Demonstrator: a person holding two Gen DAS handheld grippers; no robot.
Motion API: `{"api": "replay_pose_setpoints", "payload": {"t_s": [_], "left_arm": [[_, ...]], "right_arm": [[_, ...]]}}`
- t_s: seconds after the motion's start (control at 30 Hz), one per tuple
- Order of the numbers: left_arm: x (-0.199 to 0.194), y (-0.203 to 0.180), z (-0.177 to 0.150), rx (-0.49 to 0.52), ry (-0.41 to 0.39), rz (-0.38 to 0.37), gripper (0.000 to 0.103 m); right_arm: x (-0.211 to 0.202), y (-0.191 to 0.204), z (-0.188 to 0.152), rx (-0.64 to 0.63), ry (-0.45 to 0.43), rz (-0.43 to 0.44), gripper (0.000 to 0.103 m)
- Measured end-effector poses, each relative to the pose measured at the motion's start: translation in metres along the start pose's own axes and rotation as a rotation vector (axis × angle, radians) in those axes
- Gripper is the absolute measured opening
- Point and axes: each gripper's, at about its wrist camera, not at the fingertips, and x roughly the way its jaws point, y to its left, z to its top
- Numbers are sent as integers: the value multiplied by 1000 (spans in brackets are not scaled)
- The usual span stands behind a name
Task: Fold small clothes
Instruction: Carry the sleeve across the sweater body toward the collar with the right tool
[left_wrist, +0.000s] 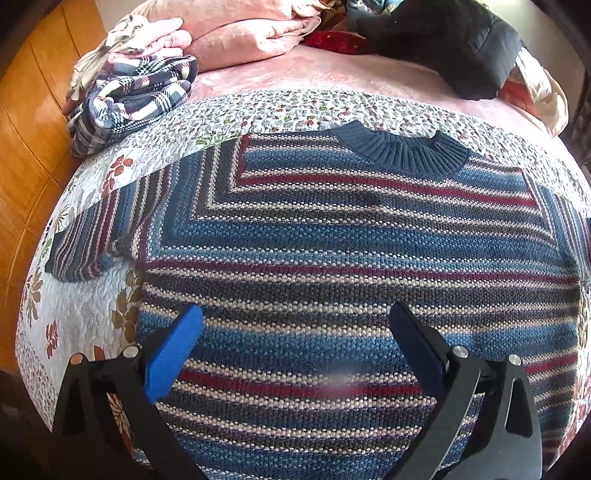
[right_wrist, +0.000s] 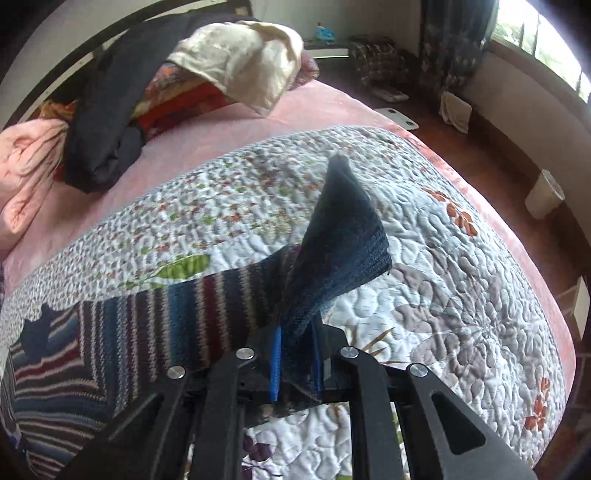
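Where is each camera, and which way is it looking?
Left wrist: sits on the left gripper, open above the striped sweater, looking across it toward the collar and the piled clothes; only its fingers show.
Right wrist: sits on the right gripper, shut on the sweater's dark cuff, facing the floral quilt.
Shared: sweater, quilt, pink bed.

soft daylight from a window, strong fisheye bending, dark blurred corners.

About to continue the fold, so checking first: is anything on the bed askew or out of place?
Only the striped sweater's right sleeve cuff: it is pinched in the right tongs and raised off the quilt. The rest lies flat.
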Motion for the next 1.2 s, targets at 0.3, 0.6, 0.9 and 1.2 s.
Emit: {"api": "replay_pose_setpoints", "payload": {"t_s": [0.3,0.6,0.9,1.2], "left_arm": [[-3,3,3,-38,3,-88,100],[-6,-16,12,-16,7,-146,100],[-7,-65,27,14,41,-272,100],[24,-149,50,26,236,-558,99]], "right_arm": [[-19,137,-44,-250,27,196,13],[3,207,-98,-437,77,203,13],[8,209,-126,-496,151,349,35],[-31,135,-131,-387,103,366,36]]}}
